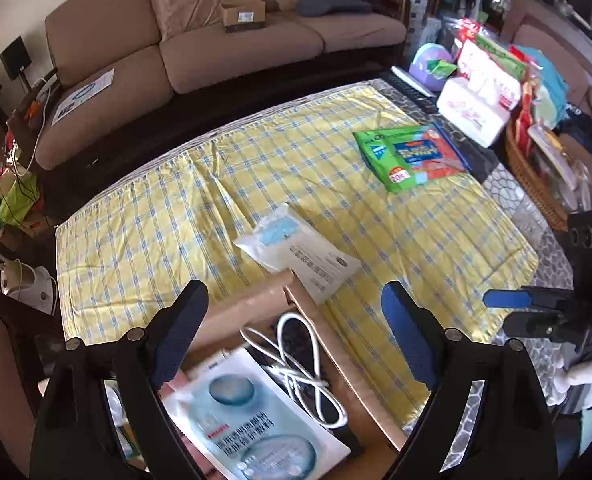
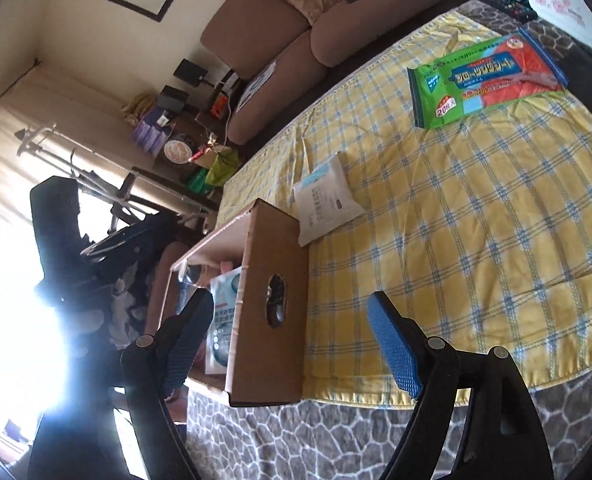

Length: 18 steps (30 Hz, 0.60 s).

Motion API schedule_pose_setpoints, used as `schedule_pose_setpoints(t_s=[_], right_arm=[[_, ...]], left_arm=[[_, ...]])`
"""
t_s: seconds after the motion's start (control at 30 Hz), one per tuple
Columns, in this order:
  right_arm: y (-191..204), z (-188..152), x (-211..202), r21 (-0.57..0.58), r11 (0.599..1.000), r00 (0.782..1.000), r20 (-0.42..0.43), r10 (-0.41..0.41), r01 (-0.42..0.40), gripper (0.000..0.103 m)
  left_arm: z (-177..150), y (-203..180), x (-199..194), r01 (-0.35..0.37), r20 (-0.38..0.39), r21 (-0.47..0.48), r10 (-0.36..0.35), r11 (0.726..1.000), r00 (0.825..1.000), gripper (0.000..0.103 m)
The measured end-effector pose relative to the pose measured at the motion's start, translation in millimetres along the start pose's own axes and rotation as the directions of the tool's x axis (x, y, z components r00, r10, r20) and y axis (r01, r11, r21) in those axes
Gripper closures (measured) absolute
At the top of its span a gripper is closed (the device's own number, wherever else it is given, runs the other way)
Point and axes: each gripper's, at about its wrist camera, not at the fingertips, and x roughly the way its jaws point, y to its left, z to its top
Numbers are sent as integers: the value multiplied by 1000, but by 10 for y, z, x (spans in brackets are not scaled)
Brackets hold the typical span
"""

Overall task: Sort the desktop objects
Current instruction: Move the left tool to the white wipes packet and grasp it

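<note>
A cardboard box (image 1: 327,340) sits at the near edge of the yellow checked cloth (image 1: 176,216). Inside it lie a white cable (image 1: 299,364), a dark remote under it and a pale blue face-mask packet (image 1: 252,416). My left gripper (image 1: 296,336) is open and empty above the box. A white wipes packet (image 1: 296,248) lies just past the box, and a green and red sheet pack (image 1: 411,156) lies further right. My right gripper (image 2: 292,344) is open and empty beside the box's end wall (image 2: 272,304). The right gripper also shows in the left wrist view (image 1: 535,308).
A brown sofa (image 1: 216,48) runs along the far side of the table. A white tissue box (image 1: 475,112), a wicker basket (image 1: 531,176) and piled goods crowd the right end. A grey stone-pattern mat (image 2: 335,440) lies under the cloth. The left gripper is in silhouette (image 2: 76,240).
</note>
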Motion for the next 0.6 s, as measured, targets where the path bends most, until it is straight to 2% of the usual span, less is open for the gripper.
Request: schedule_pose_setpoints(t_s=[0.13, 0.2, 0.23, 0.37, 0.5, 0.6], right_arm=[[-180, 265, 375, 25, 999, 999, -21, 32, -31, 20], [-243, 403, 578, 27, 999, 999, -33, 43, -42, 20], [-279, 462, 677, 32, 998, 998, -38, 51, -50, 20], [-437, 664, 1058, 56, 996, 996, -58, 67, -64, 20], [-563, 783, 1361, 59, 998, 996, -77, 42, -37, 20], [-643, 816, 1512, 81, 995, 994, -84, 73, -66, 20]], left_arm=[[384, 347, 492, 107, -116, -84, -116, 991, 986, 13], [491, 503, 785, 185, -181, -136, -208, 973, 961, 5], [524, 557, 927, 188, -206, -148, -216, 971, 954, 2], [571, 701, 1474, 144, -316, -137, -181, 980, 931, 2], [602, 733, 1835, 170, -356, -150, -214, 974, 910, 2], [633, 645, 2044, 190, -389, -113, -219, 975, 895, 2]])
